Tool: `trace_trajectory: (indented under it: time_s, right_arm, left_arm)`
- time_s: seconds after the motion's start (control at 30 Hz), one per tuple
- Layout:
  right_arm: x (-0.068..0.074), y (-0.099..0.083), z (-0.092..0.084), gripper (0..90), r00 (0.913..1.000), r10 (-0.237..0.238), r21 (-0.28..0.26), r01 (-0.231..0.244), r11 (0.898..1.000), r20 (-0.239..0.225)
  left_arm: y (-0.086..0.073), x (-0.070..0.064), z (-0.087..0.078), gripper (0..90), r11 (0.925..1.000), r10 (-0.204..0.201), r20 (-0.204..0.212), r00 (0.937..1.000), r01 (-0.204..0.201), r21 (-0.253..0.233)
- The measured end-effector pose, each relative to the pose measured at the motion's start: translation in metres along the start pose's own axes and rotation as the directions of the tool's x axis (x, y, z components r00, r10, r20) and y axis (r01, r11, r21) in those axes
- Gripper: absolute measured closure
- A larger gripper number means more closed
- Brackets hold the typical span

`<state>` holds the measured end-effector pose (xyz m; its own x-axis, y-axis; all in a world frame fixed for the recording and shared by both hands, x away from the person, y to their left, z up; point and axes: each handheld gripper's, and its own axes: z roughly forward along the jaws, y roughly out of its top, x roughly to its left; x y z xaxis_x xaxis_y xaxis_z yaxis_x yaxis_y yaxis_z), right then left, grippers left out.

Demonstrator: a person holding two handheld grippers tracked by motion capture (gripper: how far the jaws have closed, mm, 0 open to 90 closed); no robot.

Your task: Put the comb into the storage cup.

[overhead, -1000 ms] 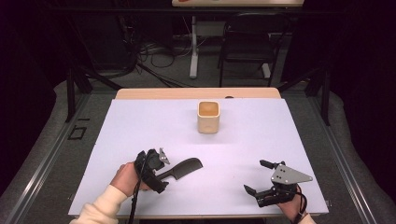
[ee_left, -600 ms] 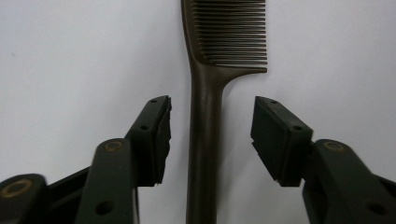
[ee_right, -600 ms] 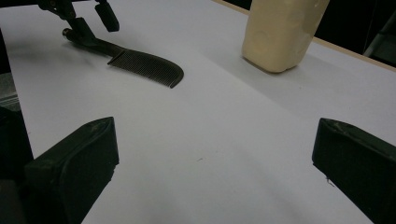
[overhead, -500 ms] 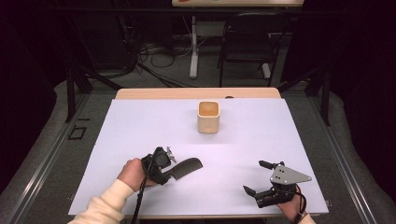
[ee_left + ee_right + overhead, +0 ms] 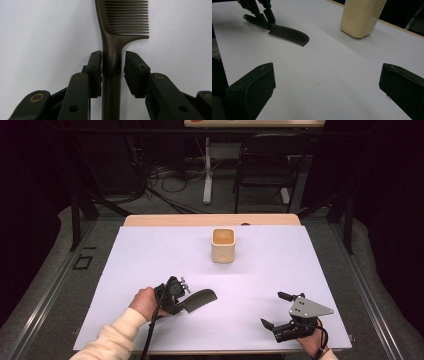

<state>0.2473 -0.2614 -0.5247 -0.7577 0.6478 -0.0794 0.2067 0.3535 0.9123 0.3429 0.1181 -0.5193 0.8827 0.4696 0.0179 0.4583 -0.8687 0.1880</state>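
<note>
A dark comb (image 5: 201, 298) lies flat on the white sheet at the near left, teeth pointing away in the left gripper view (image 5: 125, 17). My left gripper (image 5: 182, 301) sits low over its handle, one jaw on each side (image 5: 113, 62). The jaws have just been closing: one pad touches the handle, and a thin gap remains at the other. My right gripper (image 5: 271, 309) rests near the front right edge, open wide (image 5: 327, 75) with nothing between its jaws. From there I see the comb (image 5: 289, 35) and the left gripper (image 5: 263, 17) farther off.
A cream square cup (image 5: 223, 245) stands upright at the middle back of the white sheet (image 5: 150, 250), also seen in the right gripper view (image 5: 360, 17). The wooden table edge (image 5: 210, 220) runs behind it. A dark chair and cables stand beyond the table.
My left gripper has slid right and down along the comb's handle, and its jaws have narrowed around it. The right gripper and the cup have not moved.
</note>
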Motion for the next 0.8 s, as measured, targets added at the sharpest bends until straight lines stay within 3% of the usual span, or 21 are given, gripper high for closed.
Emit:
trace_trajectory:
  time_s: [0.27,0.7,0.8]
  right_arm:
    - [0.0000,-0.0001,0.0001,0.1,1.0000,0.002,0.006,-0.002,1.000,-0.001]
    - [-0.0013,-0.0007,0.0004,0.1,0.9999,0.010,0.004,-0.010,1.000,0.000]
    - [-0.0010,-0.0006,0.0001,0.1,0.9999,0.010,0.002,-0.010,1.000,0.000]
  left_arm:
    - [0.0026,0.0017,0.0060,70.6,0.9995,0.001,-0.002,1.0000,-0.001,0.032]
    - [-0.0003,0.0028,0.0039,72.4,0.9999,0.003,0.009,1.0000,-0.003,0.011]
    - [-0.0028,0.0021,0.0008,72.5,0.9999,-0.002,0.001,1.0000,0.002,-0.014]
